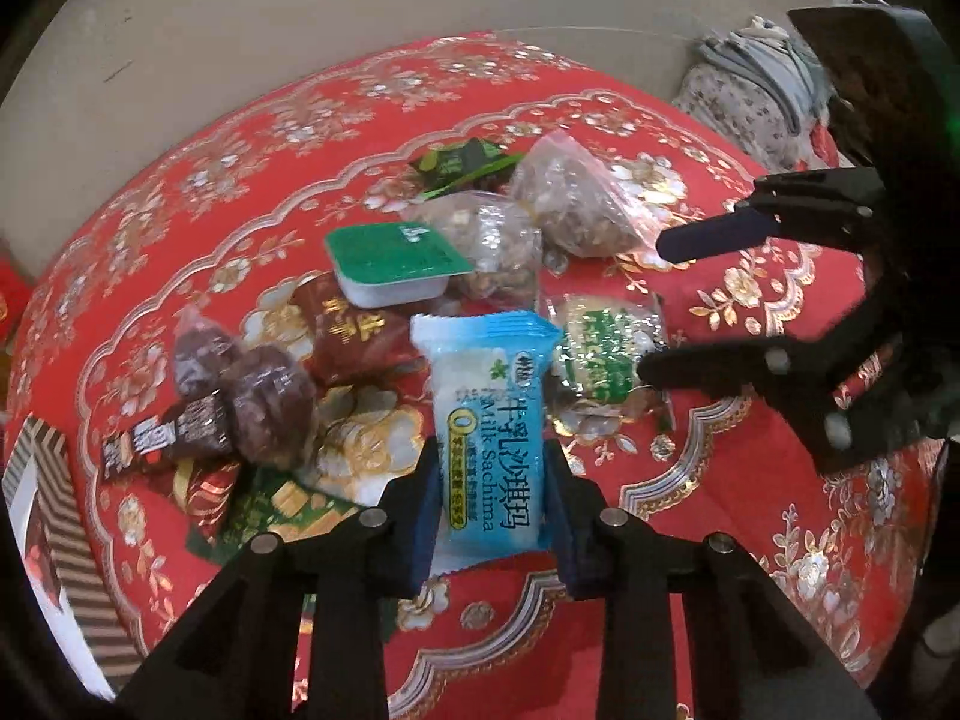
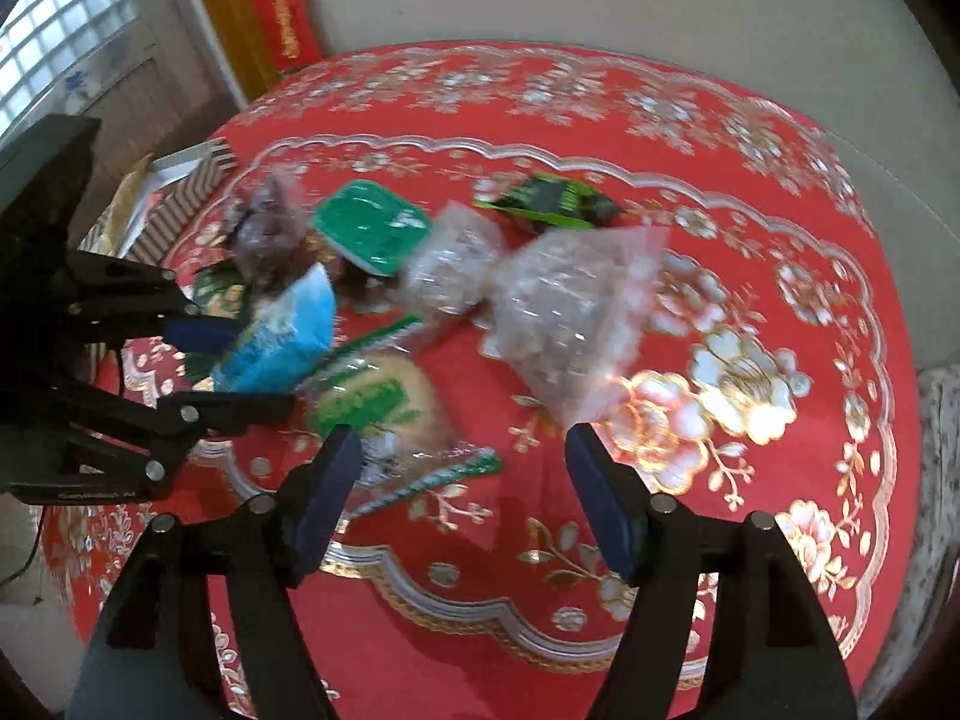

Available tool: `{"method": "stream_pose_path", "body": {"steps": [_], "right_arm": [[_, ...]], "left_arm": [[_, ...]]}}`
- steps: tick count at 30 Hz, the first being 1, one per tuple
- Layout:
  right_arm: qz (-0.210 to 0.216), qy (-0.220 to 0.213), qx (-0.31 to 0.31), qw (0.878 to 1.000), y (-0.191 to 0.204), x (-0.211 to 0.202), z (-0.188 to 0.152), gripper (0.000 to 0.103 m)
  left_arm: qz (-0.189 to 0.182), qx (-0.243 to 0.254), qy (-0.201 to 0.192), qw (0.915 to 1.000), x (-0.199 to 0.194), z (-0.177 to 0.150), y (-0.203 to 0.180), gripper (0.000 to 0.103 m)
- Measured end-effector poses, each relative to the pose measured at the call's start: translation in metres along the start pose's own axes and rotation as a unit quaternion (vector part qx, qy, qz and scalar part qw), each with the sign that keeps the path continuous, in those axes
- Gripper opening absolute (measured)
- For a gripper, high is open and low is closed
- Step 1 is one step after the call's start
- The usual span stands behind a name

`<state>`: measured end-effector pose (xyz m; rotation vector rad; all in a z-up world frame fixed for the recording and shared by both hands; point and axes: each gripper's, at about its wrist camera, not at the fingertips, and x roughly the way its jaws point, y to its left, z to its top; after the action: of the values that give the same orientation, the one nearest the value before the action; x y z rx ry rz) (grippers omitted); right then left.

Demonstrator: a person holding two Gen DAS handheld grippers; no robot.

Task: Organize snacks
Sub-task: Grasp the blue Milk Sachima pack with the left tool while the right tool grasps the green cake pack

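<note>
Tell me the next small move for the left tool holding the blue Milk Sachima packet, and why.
Probably lift it a little, straight up. The left tool is shut on the blue Milk Sachima packet, whose upper end still sits among the pile beside the green-printed clear packet. The right tool hangs open close by, so a short lift should free the packet without dragging its neighbours.

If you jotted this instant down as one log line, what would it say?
left tongs: shut on blue Milk Sachima pack | right tongs: open, empty, above green-printed clear packet | red tablecloth: other snacks scattered
</note>
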<state>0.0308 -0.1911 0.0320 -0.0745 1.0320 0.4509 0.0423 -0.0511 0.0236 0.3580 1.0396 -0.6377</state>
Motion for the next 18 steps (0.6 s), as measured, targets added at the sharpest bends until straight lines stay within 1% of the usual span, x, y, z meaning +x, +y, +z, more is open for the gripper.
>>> {"method": "stream_pose_path", "body": {"steps": [4,7,9,12,13,14,15,16,17,18], "right_arm": [[0.022,-0.001,-0.063,0.998,0.026,0.003,0.003,0.071],[0.003,0.016,-0.097,0.995,0.040,0.017,0.006,0.071],[-0.006,0.028,-0.105,0.994,0.042,0.026,0.008,0.071],[-0.022,0.038,-0.114,0.993,0.043,0.037,0.010,0.071],[-0.020,0.035,-0.109,0.993,0.042,0.037,0.010,0.071],[-0.019,0.033,-0.100,0.994,0.040,0.037,0.010,0.067],[-0.019,0.030,-0.094,0.995,0.038,0.036,0.009,0.056],[-0.023,0.026,-0.092,0.995,0.038,0.033,0.007,0.050],[-0.032,0.022,-0.091,0.995,0.039,0.030,0.004,0.049],[-0.042,0.021,-0.092,0.995,0.040,0.028,0.002,0.049]], "left_arm": [[0.004,-0.007,0.003,1.0000,-0.002,-0.006,0.004,0.032],[0.004,-0.012,0.006,0.9999,-0.001,-0.010,0.006,0.031],[-0.002,-0.014,0.009,0.9999,0.001,-0.010,0.006,0.033],[0.004,-0.021,0.006,0.9998,0.005,-0.009,0.006,0.034],[0.005,-0.027,0.005,0.9996,0.006,-0.007,0.007,0.034],[0.005,-0.031,0.004,0.9995,0.007,-0.006,0.007,0.034],[0.005,-0.032,0.004,0.9995,0.008,-0.005,0.006,0.034],[0.009,-0.030,0.002,0.9995,0.009,-0.004,0.005,0.034],[0.018,-0.024,0.000,0.9996,0.009,-0.004,0.002,0.031],[0.026,-0.023,-0.001,0.9994,0.010,-0.004,0.000,0.031]]}}
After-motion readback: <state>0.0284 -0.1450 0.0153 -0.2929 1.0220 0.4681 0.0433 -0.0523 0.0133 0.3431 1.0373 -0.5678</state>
